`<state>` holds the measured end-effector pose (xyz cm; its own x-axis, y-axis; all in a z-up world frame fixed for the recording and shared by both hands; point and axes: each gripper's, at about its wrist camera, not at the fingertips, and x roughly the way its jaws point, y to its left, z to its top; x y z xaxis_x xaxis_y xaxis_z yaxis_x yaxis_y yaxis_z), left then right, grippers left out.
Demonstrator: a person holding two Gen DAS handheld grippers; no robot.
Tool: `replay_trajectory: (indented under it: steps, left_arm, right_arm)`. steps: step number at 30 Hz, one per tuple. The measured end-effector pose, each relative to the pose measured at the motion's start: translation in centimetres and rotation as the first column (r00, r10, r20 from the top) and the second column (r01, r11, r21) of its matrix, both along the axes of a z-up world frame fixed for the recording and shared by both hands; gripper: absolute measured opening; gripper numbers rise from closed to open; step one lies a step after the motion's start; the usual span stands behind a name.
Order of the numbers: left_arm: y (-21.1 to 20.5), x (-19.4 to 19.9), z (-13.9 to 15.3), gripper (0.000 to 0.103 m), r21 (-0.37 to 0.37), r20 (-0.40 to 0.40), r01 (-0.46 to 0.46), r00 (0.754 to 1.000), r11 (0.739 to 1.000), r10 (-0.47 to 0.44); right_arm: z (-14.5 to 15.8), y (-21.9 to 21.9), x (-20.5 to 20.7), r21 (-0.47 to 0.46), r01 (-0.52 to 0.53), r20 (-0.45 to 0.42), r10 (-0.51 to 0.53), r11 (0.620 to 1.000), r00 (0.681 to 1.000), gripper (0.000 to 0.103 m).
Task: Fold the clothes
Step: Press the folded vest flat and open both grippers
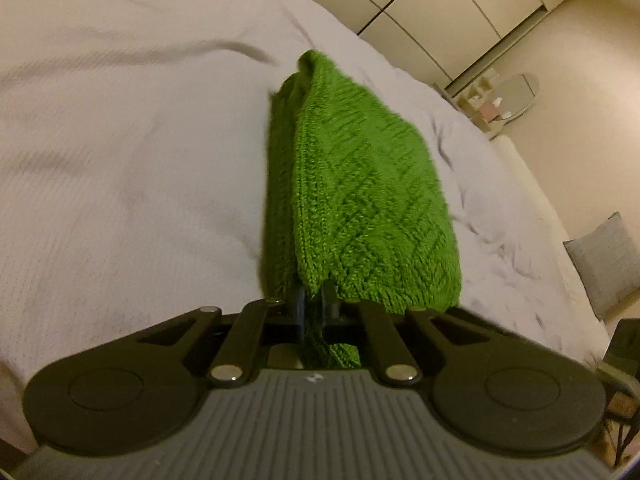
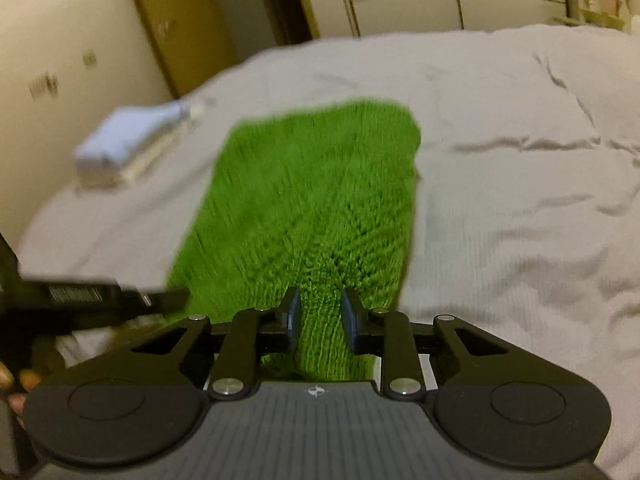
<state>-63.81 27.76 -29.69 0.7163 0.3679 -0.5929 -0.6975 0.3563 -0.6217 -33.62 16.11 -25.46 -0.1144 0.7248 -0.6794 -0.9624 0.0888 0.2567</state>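
Knitwear fills the centre of both views: a green knitted garment (image 1: 352,184) hangs in folded layers above a pale grey bedspread (image 1: 120,160), running from the lower middle of the frame up toward the centre. In the left wrist view the left gripper (image 1: 314,300) has its two fingers drawn narrow, almost together, pinching an edge of the knit; a strip of green yarn shows between them and trails down toward the gripper body. The garment's doubled edge stands upright from there, with a diamond-patterned face turned to the right of the frame.

In the right wrist view the right gripper (image 2: 320,314) holds a thicker bunch of the same green knitted garment (image 2: 304,200) between its blue-padded fingers (image 2: 294,308), which sit a little apart with the fabric filling the gap. The cloth is blurred here and spreads upward into a broad panel over the pale grey bedspread (image 2: 520,220).

At the upper left of that view a folded light blue item (image 2: 128,136) lies on the bed. Cream cabinet doors (image 1: 440,12) line the upper right of the left wrist view, and a grey cushion (image 1: 608,260) sits at its right edge. At the left edge of the right wrist view the other gripper's dark body is partly visible, with fingertips of a hand (image 2: 16,384) just below it.
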Motion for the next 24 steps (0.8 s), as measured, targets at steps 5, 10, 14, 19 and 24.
replay_trajectory:
  steps: [5, 10, 14, 19, 24]
  left_arm:
    - [-0.4, -0.4, 0.6, 0.005, 0.015, -0.008, 0.021, 1.0, 1.0, -0.021]
    - [-0.2, -0.7, 0.4, 0.006, -0.002, -0.009, 0.009, 1.0, 1.0, -0.009]
    - [0.2, -1.4, 0.6, 0.007, -0.034, -0.024, 0.004, 1.0, 0.999, -0.005]
    - [-0.7, -1.6, 4.1, 0.006, 0.034, -0.051, 0.043, 0.998, 0.998, -0.041]
    - [-1.0, -0.3, 6.8, 0.006, 0.131, -0.048, 0.079, 0.996, 0.988, -0.074]
  right_arm:
    - [1.6, -0.3, 1.1, 0.021, 0.018, -0.028, -0.018, 1.0, 0.999, 0.027]
    - [2.7, 0.5, 1.9, 0.096, 0.022, -0.046, -0.017, 0.995, 0.999, 0.028]
    - [-1.4, 2.6, 1.5, -0.023, -0.02, -0.081, 0.018, 1.0, 0.997, 0.028]
    - [-0.8, 2.5, 1.6, -0.016, -0.024, -0.087, 0.022, 1.0, 0.996, 0.029]
    - [-0.6, 2.6, 1.4, -0.023, -0.029, -0.088, 0.027, 0.999, 0.996, 0.032]
